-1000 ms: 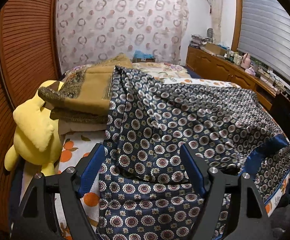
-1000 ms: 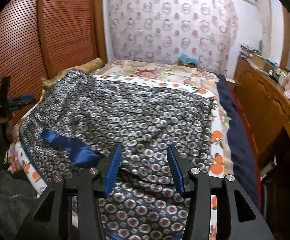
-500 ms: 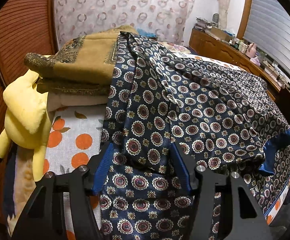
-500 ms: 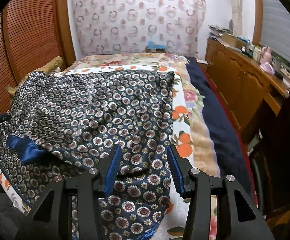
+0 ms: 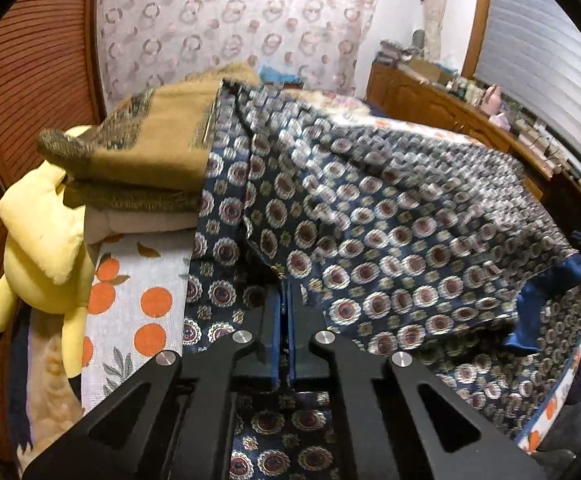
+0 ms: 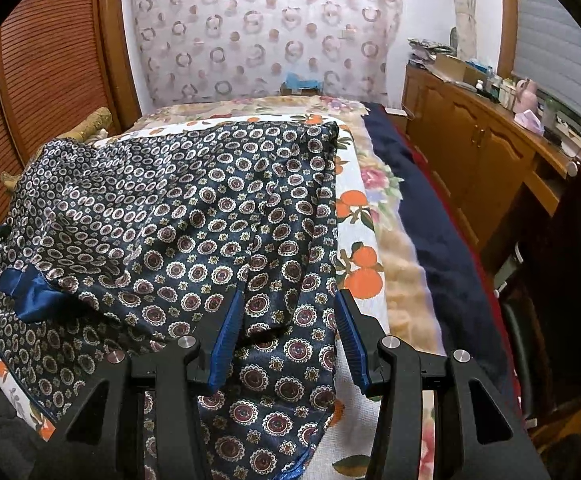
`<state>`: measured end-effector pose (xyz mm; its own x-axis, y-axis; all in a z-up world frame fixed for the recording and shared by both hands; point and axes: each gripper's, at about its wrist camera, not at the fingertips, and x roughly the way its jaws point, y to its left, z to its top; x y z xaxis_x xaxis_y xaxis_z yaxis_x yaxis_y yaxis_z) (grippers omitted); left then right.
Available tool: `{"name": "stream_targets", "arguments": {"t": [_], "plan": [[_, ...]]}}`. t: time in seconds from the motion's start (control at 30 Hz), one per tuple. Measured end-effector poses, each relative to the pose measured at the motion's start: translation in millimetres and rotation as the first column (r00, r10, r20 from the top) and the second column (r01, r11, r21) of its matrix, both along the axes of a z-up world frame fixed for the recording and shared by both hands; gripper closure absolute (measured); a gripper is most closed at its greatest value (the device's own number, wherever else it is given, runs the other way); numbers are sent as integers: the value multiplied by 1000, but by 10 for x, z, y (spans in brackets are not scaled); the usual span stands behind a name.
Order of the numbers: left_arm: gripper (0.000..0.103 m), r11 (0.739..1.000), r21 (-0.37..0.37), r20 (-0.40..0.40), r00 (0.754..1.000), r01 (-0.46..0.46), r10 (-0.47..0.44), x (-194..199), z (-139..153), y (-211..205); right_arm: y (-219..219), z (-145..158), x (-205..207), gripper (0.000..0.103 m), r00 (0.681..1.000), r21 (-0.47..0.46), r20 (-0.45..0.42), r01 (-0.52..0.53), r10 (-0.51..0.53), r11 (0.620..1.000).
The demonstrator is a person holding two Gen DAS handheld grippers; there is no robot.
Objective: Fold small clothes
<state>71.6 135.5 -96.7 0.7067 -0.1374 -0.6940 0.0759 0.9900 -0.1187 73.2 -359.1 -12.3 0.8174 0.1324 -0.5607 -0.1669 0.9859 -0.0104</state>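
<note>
Left tongs (image 5: 286, 304) have snapped shut, angled downward, pinching the patterned garment (image 5: 370, 216); right tongs (image 6: 288, 320) hover released.

The left gripper (image 5: 285, 292) has its blue-padded jaws pressed together on a fold of the navy satin garment with round medallion print (image 5: 370, 216) — the cloth spreads rumpled across the bed. Its plain blue satin cuff (image 5: 546, 300) lies at the right. Beside it, left, sit a folded mustard-brown blanket (image 5: 158, 152) and a yellow plush toy (image 5: 42, 240) — on an orange-printed white sheet (image 5: 138, 304).

One patterned garment (image 6: 194, 216), two claws (image 5: 286, 300) (image 6: 290, 320)
</note>
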Motion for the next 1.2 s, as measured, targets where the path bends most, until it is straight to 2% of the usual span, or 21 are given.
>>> {"name": "stream_targets", "arguments": {"t": [0.17,0.23,0.37,0.5,0.73,0.97,1.03,1.1,1.2], "plan": [[101,998,-51,99,994,-31,36,-223,237,84,-28,1,18,54,1000,10,3,-8,8,1000],[101,996,-73,117,992,-45,53,-294,309,137,-43,10,21,54,1000,17,7,-7,7,1000],[101,996,-64,135,988,-67,75,-397,352,182,-42,17,29,54,1000,24,10,-7,6,1000],[101,995,-42,120,989,-85,90,-400,274,183,-26,-2,42,54,1000,29,-1,-22,22,999],[101,993,-48,83,991,-103,107,-363,129,223,-52,-45,121,54,999,27,-39,-20,21,999],[101,993,-40,50,993,-109,110,-298,43,210,-6,2,157,54,998,33,-30,-57,58,998],[101,993,-40,39,993,-108,109,-286,25,223,50,10,196,54,998,10,-33,-62,62,998],[101,995,-42,36,995,-91,93,-281,4,215,93,-7,247,61,998,-13,-46,-53,53,998],[101,997,-56,56,997,-55,58,-328,49,191,137,-45,276,92,995,-36,-64,-76,74,996]]}}
